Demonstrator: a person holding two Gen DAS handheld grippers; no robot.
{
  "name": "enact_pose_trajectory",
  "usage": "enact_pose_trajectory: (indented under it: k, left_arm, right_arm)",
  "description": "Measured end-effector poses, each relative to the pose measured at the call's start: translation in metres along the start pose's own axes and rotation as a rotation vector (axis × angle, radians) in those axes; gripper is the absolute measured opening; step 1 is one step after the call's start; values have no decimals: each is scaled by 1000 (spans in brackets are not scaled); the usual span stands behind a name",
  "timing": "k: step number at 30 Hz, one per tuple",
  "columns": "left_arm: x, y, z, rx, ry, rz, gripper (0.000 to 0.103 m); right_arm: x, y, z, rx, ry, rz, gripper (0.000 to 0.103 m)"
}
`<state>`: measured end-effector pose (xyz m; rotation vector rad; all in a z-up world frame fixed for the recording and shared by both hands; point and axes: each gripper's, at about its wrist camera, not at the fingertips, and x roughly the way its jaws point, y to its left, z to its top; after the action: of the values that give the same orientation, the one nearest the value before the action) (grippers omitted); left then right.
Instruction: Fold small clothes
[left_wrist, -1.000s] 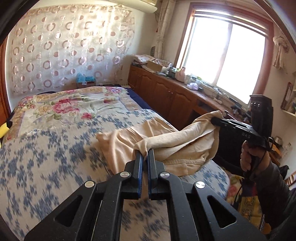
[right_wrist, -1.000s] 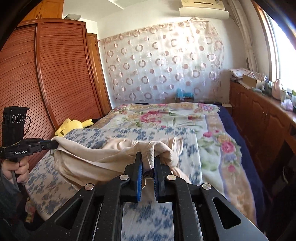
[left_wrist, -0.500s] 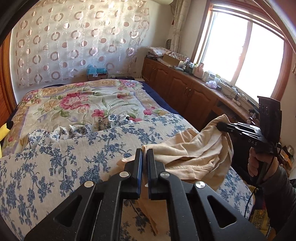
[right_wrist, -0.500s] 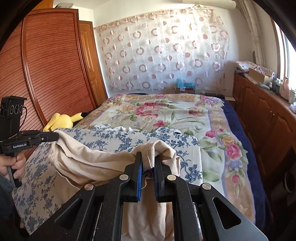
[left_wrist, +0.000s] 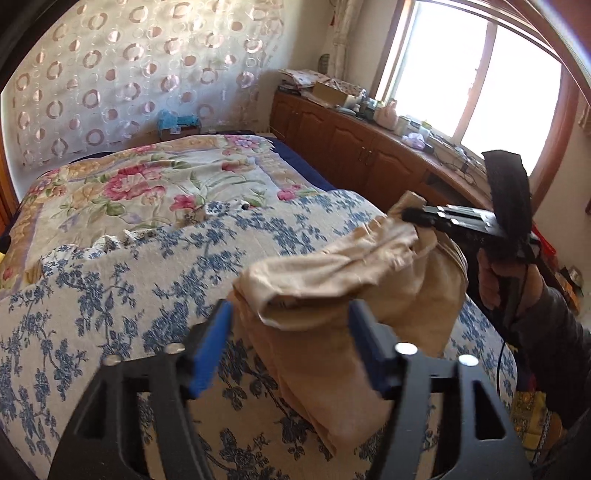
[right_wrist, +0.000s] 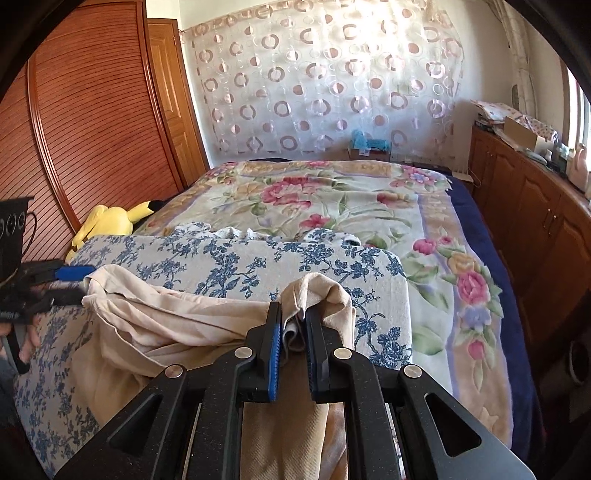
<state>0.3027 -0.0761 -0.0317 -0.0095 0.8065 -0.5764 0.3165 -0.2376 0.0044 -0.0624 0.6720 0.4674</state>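
Ahead of both claws we see the bed (right_wrist: 332, 206) under a blue-flowered cover (left_wrist: 122, 291). Across it, just in front of our claws, drapes the beige garment (left_wrist: 332, 280). Our right claw (right_wrist: 293, 334) pinches one bunched corner of it. Our left claw (left_wrist: 290, 328) is spreading, its blue pads (left_wrist: 210, 347) clear of the cloth lying between them.
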Motion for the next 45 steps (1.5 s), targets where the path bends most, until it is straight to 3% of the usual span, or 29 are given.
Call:
enact_pose_trajectory:
  k: [2, 7, 13, 18, 20, 23, 30, 31, 32, 33, 34, 35, 39, 42, 45]
  left_arm:
    - [-1, -3, -4, 7, 9, 1, 76]
    - [4, -15, -10, 29, 33, 11, 77]
    - [38, -20, 5, 55, 81, 22, 77]
    - [57, -13, 22, 65, 71, 104, 77]
    - [60, 1, 27, 20, 55, 176, 77]
    - [60, 23, 28, -52, 36, 221, 77]
    - [62, 24, 17, -49, 57, 207, 77]
    - [64, 22, 19, -41, 59, 211, 76]
    - [66, 24, 20, -39, 62, 207, 74]
    - [67, 25, 20, -42, 64, 192, 64]
    - [68, 26, 21, -47, 69, 166, 52]
    - [68, 26, 22, -54, 71, 139, 47]
    - [67, 22, 26, -37, 59, 75, 9]
    - [57, 26, 27, -59, 1, 115, 8]
    - [51, 35, 26, -92, -20, 141, 8]
  right_arm:
    - [-1, 1, 0, 8, -3, -5, 23]
    - [-17, 2, 7, 6, -69, -48, 42]
    - [-53, 10, 0, -25, -99, -49, 50]
    - [-55, 8, -18, -55, -11, -31, 51]
    - [-51, 3, -17, -53, 30, -27, 51]
    - [-41, 0, -12, -46, 72, -7, 51]
    - [-24, -10, 15, -7, 91, 95, 51]
    - [-18, -11, 19, -12, 100, 109, 46]
    - [-15, -11, 22, -18, 115, 119, 36]
    - [-8, -16, 21, -18, 125, 125, 29]
    - [-3, -16, 22, -21, 132, 131, 12]
    - [-3, -16, 24, -28, 130, 138, 5]
    - [-1, -25, 28, -23, 54, 129, 1]
    - [-11, -33, 22, 8, -27, 9, 1]
    - [-14, -45, 19, 67, -45, -66, 1]
